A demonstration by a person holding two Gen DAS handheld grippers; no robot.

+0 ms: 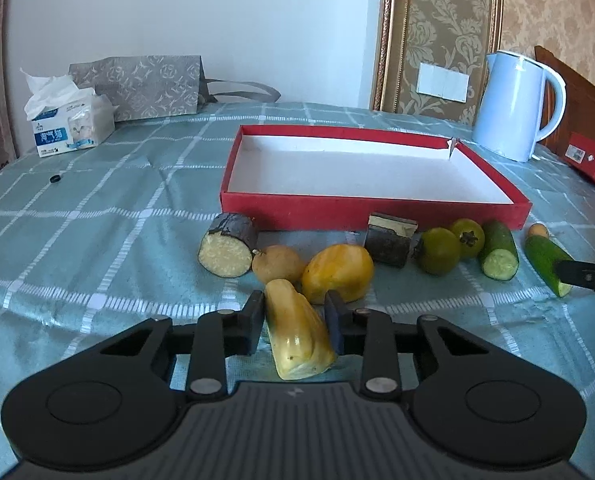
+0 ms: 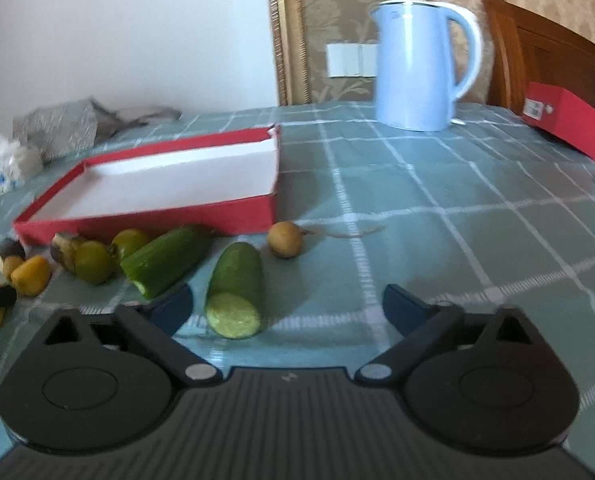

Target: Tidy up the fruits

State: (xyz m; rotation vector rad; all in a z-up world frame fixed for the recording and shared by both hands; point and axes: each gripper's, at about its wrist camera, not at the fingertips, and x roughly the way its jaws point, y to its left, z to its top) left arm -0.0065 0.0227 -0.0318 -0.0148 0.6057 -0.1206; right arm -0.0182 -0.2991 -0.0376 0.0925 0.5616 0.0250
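Nearest the left wrist camera, the left gripper [image 1: 295, 322] had its jaws drawn in against a pale yellow wedge of fruit [image 1: 297, 334], both pads pressing its sides as it lay on the checked green tablecloth [image 1: 97, 240]. Beyond it, from left to right along the near wall of the red tray [image 1: 373, 210], that view showed a dark-skinned cut piece [image 1: 227, 246], a small brown fruit [image 1: 277, 264], a yellow fruit [image 1: 337, 272], a second dark piece [image 1: 389, 242], two green-yellow round fruits [image 1: 441, 250] and two cucumber halves [image 1: 497, 250]. Only this view gave the tissue box [image 1: 71, 126] and patterned bag [image 1: 141, 86] sharply, at the far left corner.

From the right wrist camera, the right gripper [image 2: 287, 306] stood with its jaws wide apart, gripping nothing; one cucumber half [image 2: 235, 290] lay between its fingers, untouched. Only this view showed a small round brown fruit [image 2: 284, 239] just off the tray's near right corner. A pale blue kettle [image 2: 415, 66] stood toward the far right edge, with a red box [image 2: 569, 120] beyond it.
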